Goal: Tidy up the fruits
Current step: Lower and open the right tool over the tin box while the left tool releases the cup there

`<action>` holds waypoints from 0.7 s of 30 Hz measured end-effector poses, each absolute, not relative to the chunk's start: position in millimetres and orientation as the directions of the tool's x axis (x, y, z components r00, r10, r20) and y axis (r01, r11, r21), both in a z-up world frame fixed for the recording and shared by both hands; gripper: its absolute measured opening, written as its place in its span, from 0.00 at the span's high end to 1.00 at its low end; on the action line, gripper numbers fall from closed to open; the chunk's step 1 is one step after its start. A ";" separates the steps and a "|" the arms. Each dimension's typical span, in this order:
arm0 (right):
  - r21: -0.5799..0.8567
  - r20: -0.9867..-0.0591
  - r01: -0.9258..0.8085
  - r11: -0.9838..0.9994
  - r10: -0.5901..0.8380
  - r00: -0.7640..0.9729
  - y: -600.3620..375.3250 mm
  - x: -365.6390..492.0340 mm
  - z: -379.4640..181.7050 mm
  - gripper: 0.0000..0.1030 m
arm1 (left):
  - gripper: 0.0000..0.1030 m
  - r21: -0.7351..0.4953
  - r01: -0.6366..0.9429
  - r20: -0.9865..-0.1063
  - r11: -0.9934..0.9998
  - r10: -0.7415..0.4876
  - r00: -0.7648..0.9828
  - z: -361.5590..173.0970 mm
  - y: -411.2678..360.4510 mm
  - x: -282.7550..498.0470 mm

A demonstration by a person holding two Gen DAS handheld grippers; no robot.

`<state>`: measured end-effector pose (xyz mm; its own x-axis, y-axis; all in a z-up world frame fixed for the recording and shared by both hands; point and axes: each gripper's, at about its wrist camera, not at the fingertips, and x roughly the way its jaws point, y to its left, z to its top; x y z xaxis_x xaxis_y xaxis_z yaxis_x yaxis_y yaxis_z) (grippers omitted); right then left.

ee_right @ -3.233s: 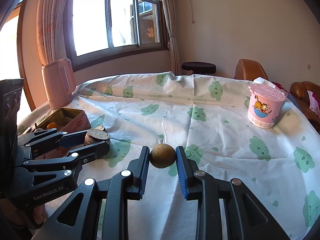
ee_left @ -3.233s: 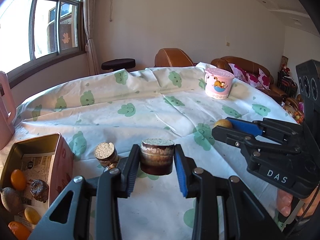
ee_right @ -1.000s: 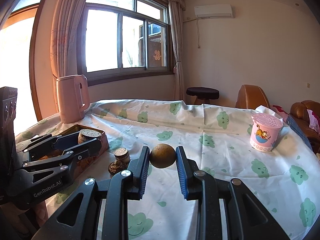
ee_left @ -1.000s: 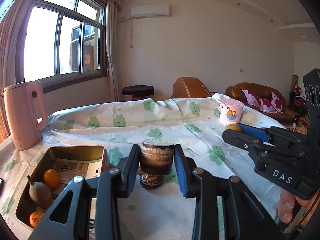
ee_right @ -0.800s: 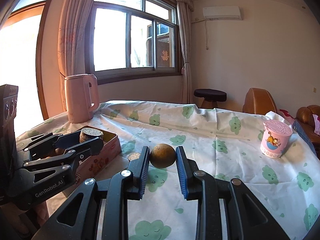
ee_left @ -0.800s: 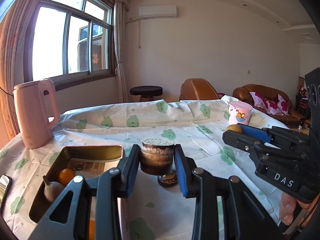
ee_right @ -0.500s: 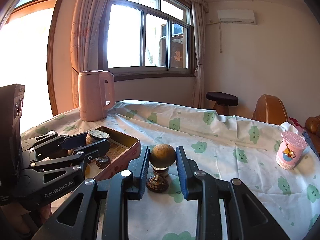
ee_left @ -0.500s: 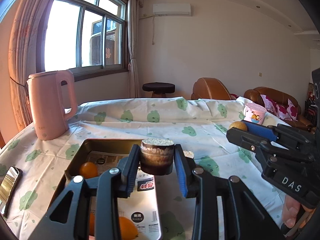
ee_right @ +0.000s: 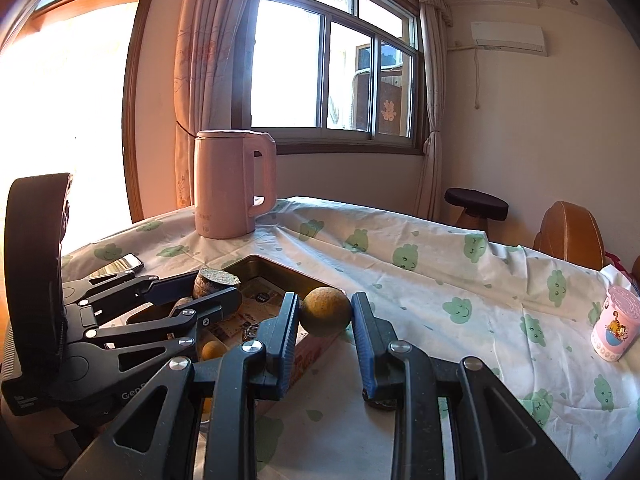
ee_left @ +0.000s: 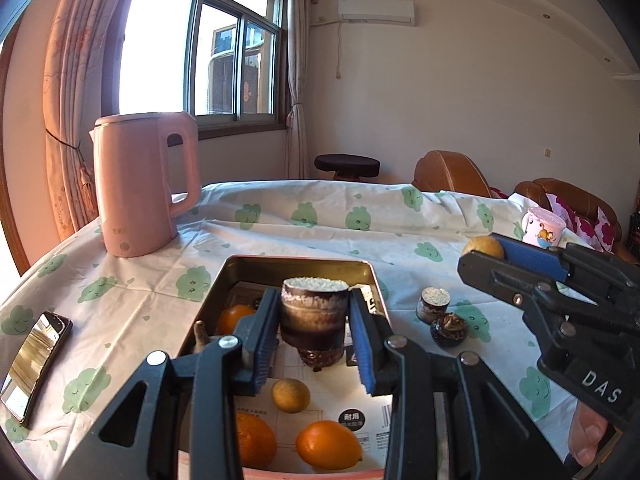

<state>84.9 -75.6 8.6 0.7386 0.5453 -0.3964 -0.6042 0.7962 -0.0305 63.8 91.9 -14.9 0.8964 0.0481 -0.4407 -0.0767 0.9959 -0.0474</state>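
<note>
Transport step — left gripper (ee_left: pixel 314 334) pinching cut fruit piece (ee_left: pixel 313 312) over tin (ee_left: pixel 296 266); right gripper (ee_right: pixel 325 330) clamping round brown fruit (ee_right: pixel 325 317) beside it — lowering and release required next.

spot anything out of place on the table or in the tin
Two small dark fruit pieces sit loose on the tablecloth right of the tin, while the other fruit lies inside. A phone lies near the table's left edge. Nothing looks spilled or broken.

Both held fruits (ee_left: pixel 313 312) now over tin (ee_left: pixel 296 266)
</note>
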 end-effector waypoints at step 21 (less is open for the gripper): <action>-0.034 -0.439 -0.659 0.751 0.581 0.685 -34.3 86.3 -6.3 0.72 | 0.65 -0.056 -0.126 -0.484 0.990 0.084 0.871 -23.8 123.6 69.9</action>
<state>86.3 -34.3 -6.3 0.6852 0.5813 -0.4389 -0.6590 0.7514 -0.0336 69.9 123.6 -23.8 0.8709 0.0839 -0.4843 -0.1265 0.9904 -0.0558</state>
